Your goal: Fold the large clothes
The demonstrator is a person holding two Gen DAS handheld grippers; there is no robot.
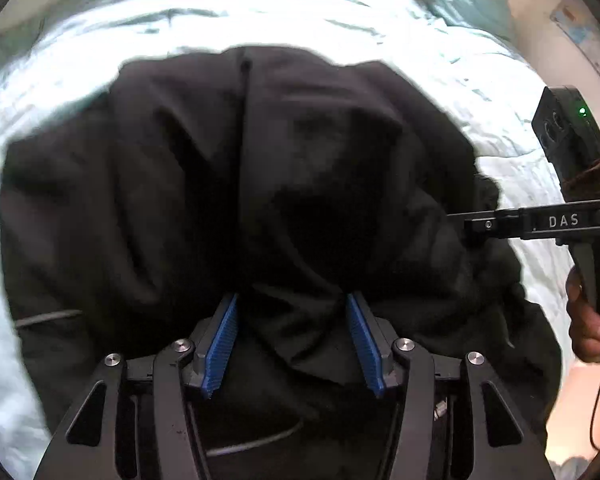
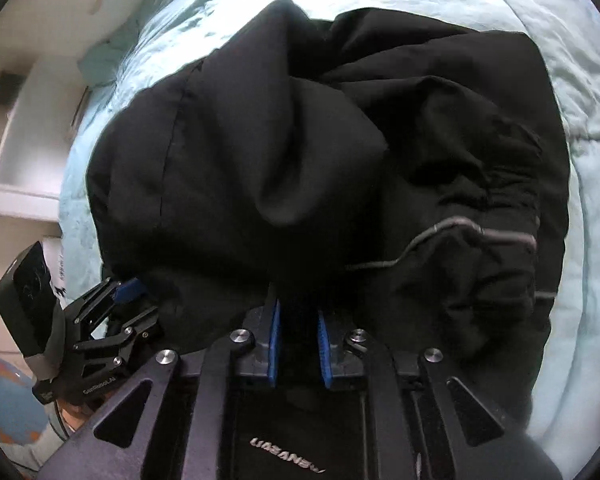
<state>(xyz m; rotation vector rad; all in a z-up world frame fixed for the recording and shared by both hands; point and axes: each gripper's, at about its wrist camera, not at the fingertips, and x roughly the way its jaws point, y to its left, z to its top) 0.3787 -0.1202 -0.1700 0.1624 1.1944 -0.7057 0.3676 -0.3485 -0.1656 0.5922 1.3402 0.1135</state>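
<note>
This is a bedroom in a home. A bed point(image 1: 380, 32) spread with a rumpled pale blue-green quilt point(image 2: 580, 240) fills both views, and a pillow point(image 1: 472, 10) in a matching case lies at its far right corner. White wall shelves point(image 2: 16, 196) stand to the left of the bed, and a globe point(image 2: 4, 404) sits near the floor.

Both close above black garment point(image 1: 228, 184)

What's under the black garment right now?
The black garment lies bunched on a pale blue quilt, which shows all around it. Whatever lies under the heap itself is covered. Both the left claw and right claw pinch its near edge.
</note>
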